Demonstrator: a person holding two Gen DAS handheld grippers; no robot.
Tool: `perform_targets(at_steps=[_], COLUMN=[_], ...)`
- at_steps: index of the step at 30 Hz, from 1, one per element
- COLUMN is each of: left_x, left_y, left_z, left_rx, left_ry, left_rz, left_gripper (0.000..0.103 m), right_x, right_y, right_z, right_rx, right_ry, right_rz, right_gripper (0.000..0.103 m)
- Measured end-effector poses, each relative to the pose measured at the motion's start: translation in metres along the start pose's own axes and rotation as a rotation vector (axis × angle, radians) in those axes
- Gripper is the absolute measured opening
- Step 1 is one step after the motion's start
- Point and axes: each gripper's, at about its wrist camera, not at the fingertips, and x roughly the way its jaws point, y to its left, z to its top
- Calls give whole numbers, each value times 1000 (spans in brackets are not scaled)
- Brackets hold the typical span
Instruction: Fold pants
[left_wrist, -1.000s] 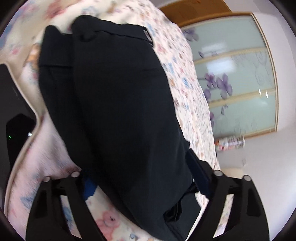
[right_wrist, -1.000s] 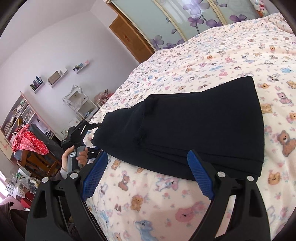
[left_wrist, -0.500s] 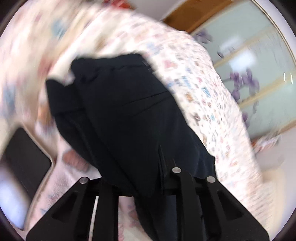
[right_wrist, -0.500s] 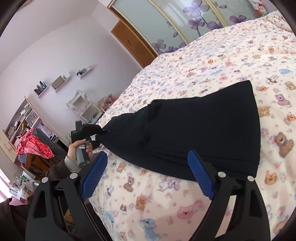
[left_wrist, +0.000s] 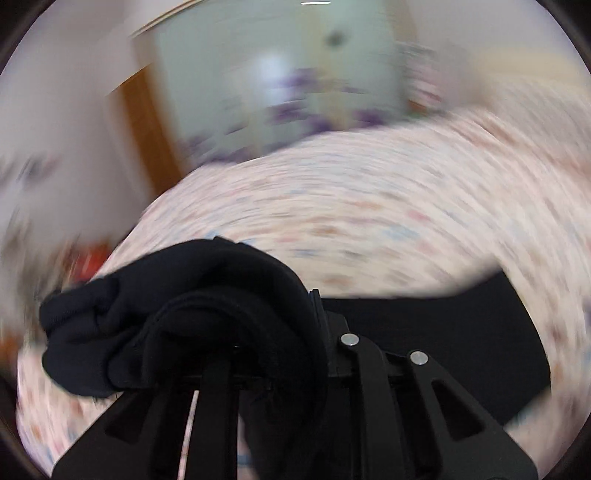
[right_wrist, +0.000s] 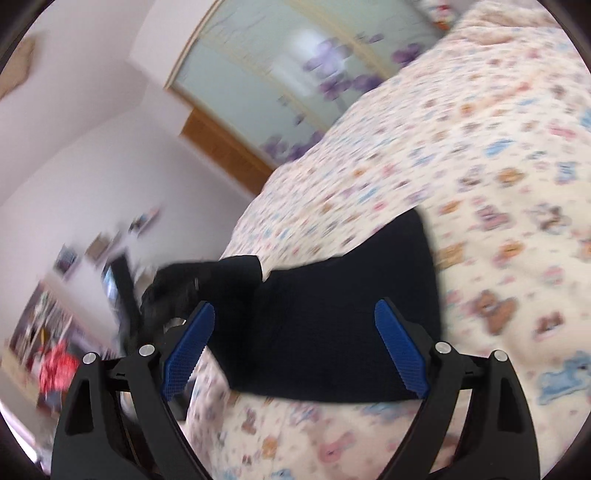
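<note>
The black pants (right_wrist: 332, 325) lie folded on the bear-print bedspread (right_wrist: 498, 155). My left gripper (left_wrist: 273, 354) is shut on one bunched end of the pants (left_wrist: 177, 314) and holds it lifted; the rest of the cloth (left_wrist: 443, 343) trails off to the right. In the right wrist view that lifted end (right_wrist: 192, 284) hangs at the left of the pile. My right gripper (right_wrist: 295, 350) is open and empty, its blue pads (right_wrist: 400, 354) just in front of the near edge of the pants.
A sliding wardrobe with purple flower glass (right_wrist: 295, 74) and a wooden door (right_wrist: 229, 151) stand behind the bed. Shelves and a red cloth (right_wrist: 55, 365) are at the left, past the bed's edge. Both views are motion blurred.
My left gripper has shut on the end of the pants and swung it up and round. My right gripper has stayed open and moved closer to the pants.
</note>
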Motion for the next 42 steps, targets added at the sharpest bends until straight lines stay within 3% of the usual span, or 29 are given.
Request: perform_targets(at_steps=[2, 4, 7, 10, 16, 22, 26, 28, 30, 32, 33, 37, 39, 42], left_x=[-2, 7, 18, 16, 12, 7, 1, -10, -20, -29, -35, -59, -68, -66], left_y=[-63, -103, -130, -136, -120, -131, -120, -103, -82, -53, -38, 21, 34, 48], left_z=[-26, -56, -86, -94, -89, -98, -95, -96, -98, -103, -108, -128, -139, -141], left_rx=[211, 359, 468, 493, 431, 480, 361, 245, 111, -61, -154, -480, -561, -571], left_ry=[12, 68, 74, 51, 43, 20, 18, 5, -11, -48, -94, -286, -341, -346], left_rz=[-86, -121, -75, -64, -89, -49, -99, -166, -218, -257, -242, -183, -126, -104], left_gripper=[15, 15, 16, 18, 17, 20, 31, 49, 61, 77, 87, 101, 101, 101], right_x=[-5, -7, -5, 0, 20, 44, 42, 43, 46, 49, 51, 61, 65, 70], right_y=[-18, -32, -50, -56, -71, -73, -69, -65, -62, -61, -60, -56, -55, -53], right_z=[5, 8, 9, 9, 3, -8, -10, -10, -13, -16, -18, -20, -20, -19], right_rx=[69, 125, 198, 222, 291, 310, 315, 306, 296, 309, 314, 275, 268, 251], right_ry=[-29, -38, -22, 7, 85, 186, 201, 229, 264, 304, 320, 330, 325, 297], right_rz=[-43, -71, -85, -65, -8, -7, -7, -8, -14, -6, -5, -44, -54, -72], right_gripper=[91, 91, 91, 91, 91, 91, 91, 91, 91, 91, 91, 92, 95, 96])
